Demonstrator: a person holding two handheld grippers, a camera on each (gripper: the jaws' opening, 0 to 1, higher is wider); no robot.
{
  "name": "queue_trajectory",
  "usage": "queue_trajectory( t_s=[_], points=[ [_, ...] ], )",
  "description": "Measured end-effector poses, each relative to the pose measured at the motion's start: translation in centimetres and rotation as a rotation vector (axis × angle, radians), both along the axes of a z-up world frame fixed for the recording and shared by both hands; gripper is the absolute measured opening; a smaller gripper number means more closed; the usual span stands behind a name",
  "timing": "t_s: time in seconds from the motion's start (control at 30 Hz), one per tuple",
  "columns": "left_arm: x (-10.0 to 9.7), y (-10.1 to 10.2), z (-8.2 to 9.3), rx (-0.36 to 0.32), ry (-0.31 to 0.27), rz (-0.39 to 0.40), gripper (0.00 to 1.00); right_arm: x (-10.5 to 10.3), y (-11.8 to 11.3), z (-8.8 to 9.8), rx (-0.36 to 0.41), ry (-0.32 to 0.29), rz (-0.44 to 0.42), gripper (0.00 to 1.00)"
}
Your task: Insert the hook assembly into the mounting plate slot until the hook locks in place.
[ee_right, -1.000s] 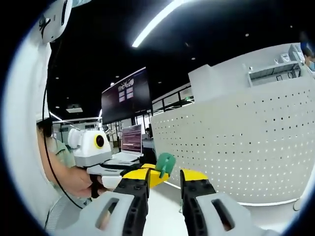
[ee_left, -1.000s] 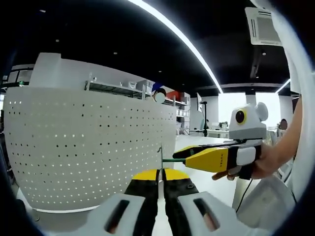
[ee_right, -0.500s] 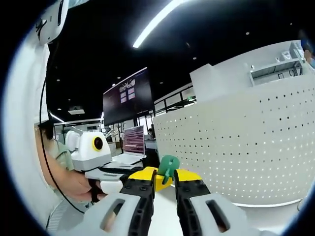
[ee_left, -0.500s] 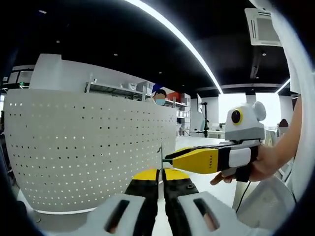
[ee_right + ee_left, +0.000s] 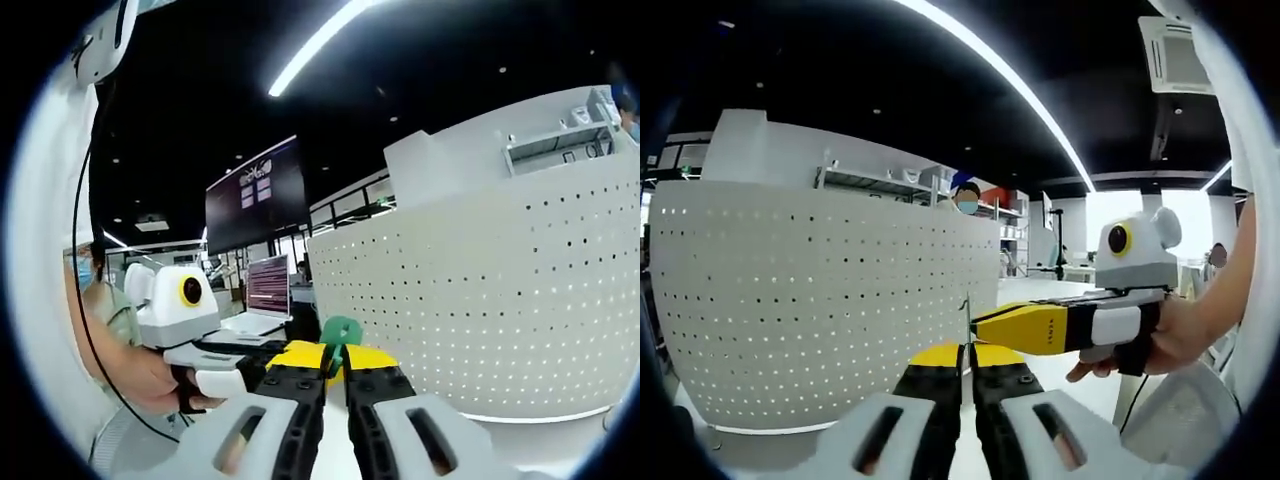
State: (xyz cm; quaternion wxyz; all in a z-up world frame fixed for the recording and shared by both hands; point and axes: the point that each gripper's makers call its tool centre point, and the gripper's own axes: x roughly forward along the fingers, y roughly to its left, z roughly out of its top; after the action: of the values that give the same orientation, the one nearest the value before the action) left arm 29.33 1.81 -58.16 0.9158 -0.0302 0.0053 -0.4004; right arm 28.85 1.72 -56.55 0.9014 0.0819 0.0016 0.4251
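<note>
- Two grippers meet in front of the white perforated mounting plate [image 5: 820, 300], which curves across the left of the left gripper view and the right of the right gripper view [image 5: 500, 300].
- We see the left gripper [image 5: 962, 362] with its jaws drawn together on a thin metal piece, the hook assembly [image 5: 966, 322], which stands upright just above the yellow tips.
- We see the right gripper [image 5: 985, 322] come in from the right of that view, its yellow tips touching the thin piece; a hand [image 5: 1160, 340] holds it.
- In the right gripper view, the right gripper [image 5: 335, 365] has its jaws nearly together around the green part of the hook assembly [image 5: 338, 335], which rises between the tips.
- We find the left gripper [image 5: 262, 350] just to the left of those tips, held by a hand [image 5: 160, 375].
- We cannot tell whether the hook touches the plate; it sits just beside the plate's edge.
</note>
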Motion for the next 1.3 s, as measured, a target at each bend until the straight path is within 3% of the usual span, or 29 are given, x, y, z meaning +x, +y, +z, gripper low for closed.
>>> queue_trajectory(
  t_s=[0.6,1.3],
  points=[
    [0.13,0.20,0.03,-0.028,0.032,0.054,0.02,0.30,0.10,0.16,0.035,0.028,-0.053,0.01],
    [0.18,0.26,-0.17,-0.030,0.047,0.049,0.03,0.17,0.29,0.13,0.019,0.034,-0.037,0.00]
  ],
)
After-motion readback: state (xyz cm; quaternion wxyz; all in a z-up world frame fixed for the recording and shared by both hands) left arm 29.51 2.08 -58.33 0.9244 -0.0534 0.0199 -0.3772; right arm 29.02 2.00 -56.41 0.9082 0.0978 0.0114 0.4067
